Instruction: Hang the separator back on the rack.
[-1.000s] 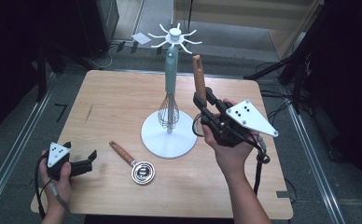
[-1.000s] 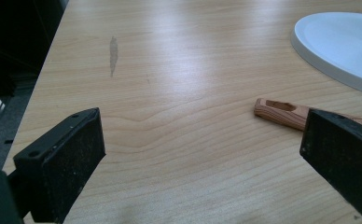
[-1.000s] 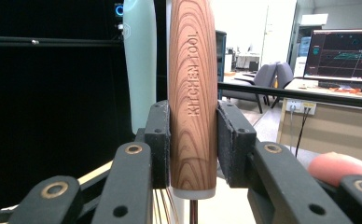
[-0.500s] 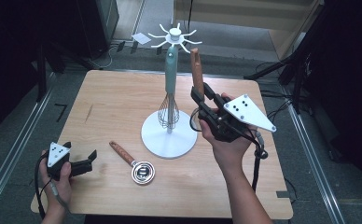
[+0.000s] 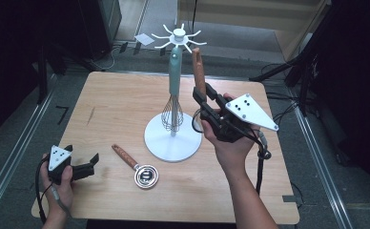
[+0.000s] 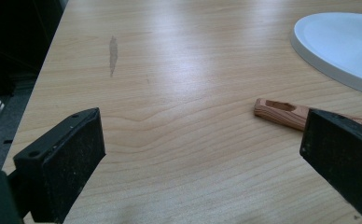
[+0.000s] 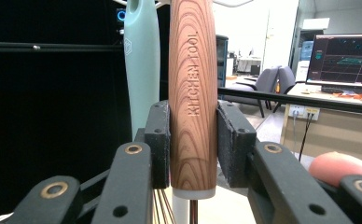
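We see the right gripper [image 5: 203, 95] raised above the wooden table [image 5: 116, 109], its black jaws pinching a round wooden handle stamped "KITCHEN TOOL" [image 7: 193, 93]. In the right gripper view both pads press flat on the handle's lower part, just above its pale collar, and the handle stands upright between them, rising well past the jaw tips. In the high view the handle stands up just beside the pale green post of the white utensil stand [image 5: 175, 76], near its spoked top; whether they touch we cannot tell. A wire whisk [image 5: 171, 116] hangs against the post, above the stand's round white base.

The left gripper [image 5: 88, 161] rests low at the table's near left corner, its jaws spread wide with nothing between them. A second wooden-handled utensil with a round metal head [image 5: 136, 165] lies flat on the table just beyond it, the handle's end showing beside one jaw in the left gripper view.
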